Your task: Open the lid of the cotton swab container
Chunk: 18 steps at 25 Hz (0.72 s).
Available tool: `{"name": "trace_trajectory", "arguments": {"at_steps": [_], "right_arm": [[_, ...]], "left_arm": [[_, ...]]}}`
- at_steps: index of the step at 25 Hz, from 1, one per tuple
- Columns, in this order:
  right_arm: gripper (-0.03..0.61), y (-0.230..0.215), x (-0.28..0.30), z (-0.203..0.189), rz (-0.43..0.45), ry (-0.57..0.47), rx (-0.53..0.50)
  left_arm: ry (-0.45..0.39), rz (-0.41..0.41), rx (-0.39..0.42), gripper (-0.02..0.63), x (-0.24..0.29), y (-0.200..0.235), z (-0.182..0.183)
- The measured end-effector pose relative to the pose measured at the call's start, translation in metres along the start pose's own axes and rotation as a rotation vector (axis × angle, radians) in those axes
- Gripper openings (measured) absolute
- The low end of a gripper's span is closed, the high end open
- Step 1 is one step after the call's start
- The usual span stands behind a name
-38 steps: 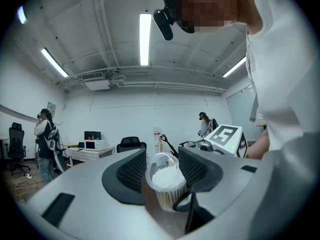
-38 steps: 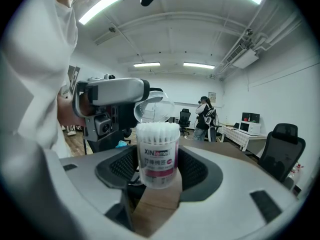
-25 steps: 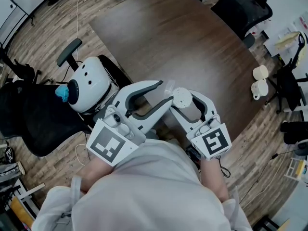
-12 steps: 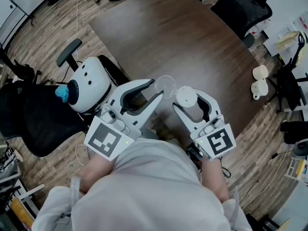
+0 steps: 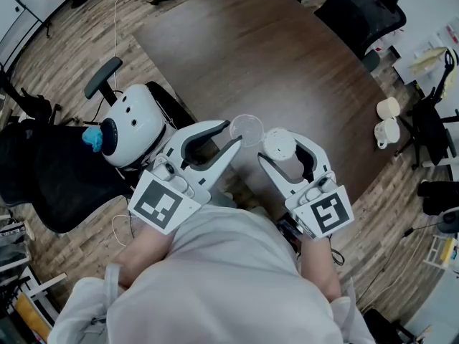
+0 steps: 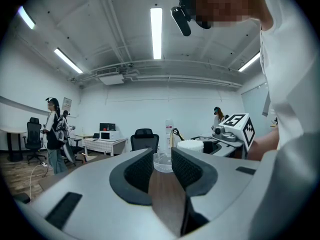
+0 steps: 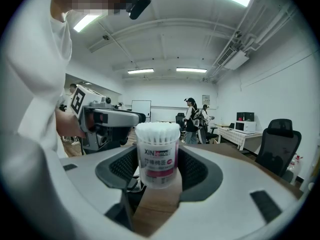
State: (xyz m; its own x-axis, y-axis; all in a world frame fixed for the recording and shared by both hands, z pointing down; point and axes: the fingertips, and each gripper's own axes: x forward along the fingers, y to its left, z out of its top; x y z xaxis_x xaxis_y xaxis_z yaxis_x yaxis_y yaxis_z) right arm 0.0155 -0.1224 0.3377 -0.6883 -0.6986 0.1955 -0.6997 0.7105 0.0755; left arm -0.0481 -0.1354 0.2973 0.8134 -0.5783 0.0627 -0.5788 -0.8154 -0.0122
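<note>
Lid (image 6: pixel 163 162) sides hid; container (image 7: pixel 158 154) small print unreadable.

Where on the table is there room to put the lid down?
The table is bare from the lid and swab container out to its far edge. Crowded only at the near edge, where those two are held.

Head view: a dark brown table (image 5: pixel 272 56) fills the upper middle, with plank floor (image 5: pixel 64 56) around it. At left I see a white domed machine (image 5: pixel 136 120) with a blue tuft (image 5: pixel 92 138) against its side, and a black seat (image 5: pixel 50 178) below it. A black office chair (image 5: pixel 362 9) is at upper right. Two white rounded items (image 5: pixel 388 120) lie just beside the table's right edge; I can't tell what they are.

Left gripper view: a ceiling strip light (image 6: pixel 156 31) at top centre, a standing person (image 6: pixel 54 134) far left.

Right gripper view: two people (image 7: pixel 195 116) mid-frame.
</note>
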Motion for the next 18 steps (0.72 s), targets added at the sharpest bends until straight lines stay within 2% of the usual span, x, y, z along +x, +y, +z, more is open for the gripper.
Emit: {"name": "trace_trajectory", "arguments": {"at_steps": [7, 18], "right_arm": [[0.253, -0.0019, -0.0008, 0.0054, 0.003, -0.02, -0.019], [0.253, 0.0036, 0.0028, 0.0093, 0.019, -0.027, -0.025]], "left_arm": [[0.016, -0.01, -0.014, 0.107, 0.0027, -0.0012, -0.0039], [0.023, -0.016, -0.015, 0.044, 0.0015, 0.0002, -0.0073]]}}
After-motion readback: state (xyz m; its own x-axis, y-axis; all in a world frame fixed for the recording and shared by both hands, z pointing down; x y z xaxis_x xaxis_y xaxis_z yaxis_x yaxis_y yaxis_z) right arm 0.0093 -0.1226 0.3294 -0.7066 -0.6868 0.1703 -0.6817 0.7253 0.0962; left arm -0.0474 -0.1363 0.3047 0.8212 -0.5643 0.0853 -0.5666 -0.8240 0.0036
